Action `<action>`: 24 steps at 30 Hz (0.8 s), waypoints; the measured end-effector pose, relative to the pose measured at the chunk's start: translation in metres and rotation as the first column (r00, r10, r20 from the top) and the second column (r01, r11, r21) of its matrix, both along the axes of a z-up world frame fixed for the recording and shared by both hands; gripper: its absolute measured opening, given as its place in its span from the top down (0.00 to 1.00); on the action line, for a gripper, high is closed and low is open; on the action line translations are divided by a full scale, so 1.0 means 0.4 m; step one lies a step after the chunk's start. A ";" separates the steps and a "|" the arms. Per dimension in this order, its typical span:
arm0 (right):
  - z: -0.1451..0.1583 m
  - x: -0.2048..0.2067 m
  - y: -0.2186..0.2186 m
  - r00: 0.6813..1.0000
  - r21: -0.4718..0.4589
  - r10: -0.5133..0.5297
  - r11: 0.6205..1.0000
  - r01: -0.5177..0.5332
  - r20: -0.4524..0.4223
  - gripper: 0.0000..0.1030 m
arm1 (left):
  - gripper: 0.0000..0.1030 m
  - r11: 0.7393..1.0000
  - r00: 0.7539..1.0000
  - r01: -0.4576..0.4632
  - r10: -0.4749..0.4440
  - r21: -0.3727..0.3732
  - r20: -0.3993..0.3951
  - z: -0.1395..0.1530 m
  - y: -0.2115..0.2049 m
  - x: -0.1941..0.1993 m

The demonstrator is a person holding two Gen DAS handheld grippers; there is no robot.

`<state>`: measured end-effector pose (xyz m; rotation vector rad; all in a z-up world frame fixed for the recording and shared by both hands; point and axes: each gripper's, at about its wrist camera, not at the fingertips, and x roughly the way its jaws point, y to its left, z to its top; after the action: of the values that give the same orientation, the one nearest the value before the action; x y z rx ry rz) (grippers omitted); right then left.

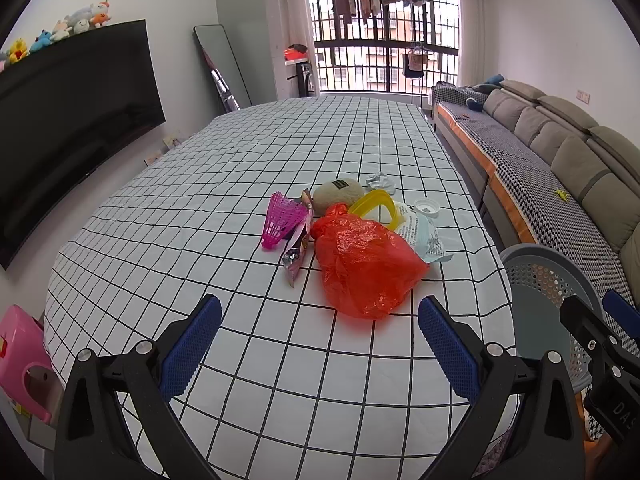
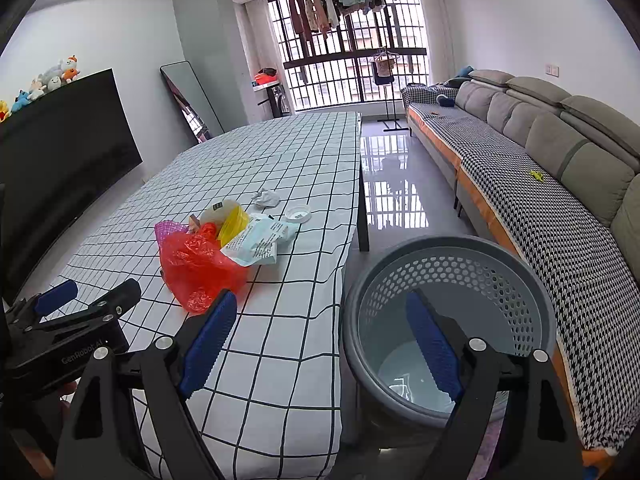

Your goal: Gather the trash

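I hold two grippers over a long table (image 1: 224, 184) covered in a white cloth with a black grid. My left gripper (image 1: 320, 320) hangs low above the near end of the table, its two blue-padded fingers (image 1: 192, 344) spread wide with nothing between them. Just ahead of it lies a heap of trash. Nearest is a crumpled red bag (image 1: 364, 264). To its left, a pink shuttlecock (image 1: 282, 220) lies on its side, and a shiny wrapper (image 1: 298, 248) lies between the shuttlecock and the bag. Behind the bag sits a round beige lump (image 1: 340, 194) with a dark label, touching a yellow ring (image 1: 374, 206). To the right of the bag, a pale blue packet (image 1: 424, 234) with printed text lies flat, with a white cap (image 1: 427, 207) beyond it and a crumpled tissue (image 1: 380, 182) farther back. My right gripper (image 2: 322, 334) is off the table's right edge, its blue fingers (image 2: 208, 338) also wide apart and holding nothing. Its right finger hangs over the mouth of a grey bin (image 2: 452, 320) with a perforated wall, which stands on the floor just beside the table. From the right wrist view, the red bag (image 2: 200, 268) lies to the left of the bin, near the table edge. A grey sofa (image 2: 560, 152) runs along the right wall and a dark TV (image 1: 72, 120) hangs on the left.
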<state>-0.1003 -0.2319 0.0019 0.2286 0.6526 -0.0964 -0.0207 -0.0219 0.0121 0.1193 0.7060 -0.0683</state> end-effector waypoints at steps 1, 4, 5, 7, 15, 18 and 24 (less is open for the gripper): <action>0.000 0.001 0.000 1.000 0.000 0.000 1.000 0.000 0.000 0.20 | 0.06 1.000 1.000 0.000 0.000 0.000 -0.001 0.000 0.000 0.000; -0.001 0.000 0.000 1.000 0.000 0.000 1.000 0.000 -0.001 0.20 | 0.06 1.000 1.000 0.001 -0.001 -0.002 -0.005 -0.005 -0.001 0.004; -0.002 0.001 -0.001 1.000 0.001 0.000 1.000 0.000 -0.002 0.20 | 0.06 1.000 1.000 0.001 -0.001 -0.004 -0.008 -0.007 -0.001 0.005; -0.002 0.000 -0.002 1.000 0.000 -0.001 1.000 0.001 -0.004 0.20 | 0.06 1.000 1.000 0.000 0.000 -0.009 -0.013 -0.011 0.002 0.009; -0.016 0.015 0.006 1.000 -0.001 0.009 1.000 -0.009 -0.024 0.20 | 0.06 0.999 0.999 -0.031 0.031 0.007 -0.023 -0.036 0.039 0.024; -0.029 0.032 0.020 0.999 -0.007 0.021 1.000 -0.022 -0.040 0.20 | 0.06 0.999 0.998 -0.054 0.054 0.006 -0.029 -0.045 0.063 0.034; -0.044 0.058 0.032 0.998 -0.013 0.033 0.999 -0.034 -0.056 0.20 | 0.06 0.996 0.996 -0.086 0.086 0.011 -0.036 -0.058 0.089 0.058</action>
<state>-0.0771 -0.2190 -0.0159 0.2020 0.7105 -0.0752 0.0025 0.0137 -0.0109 0.0969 0.7467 0.0151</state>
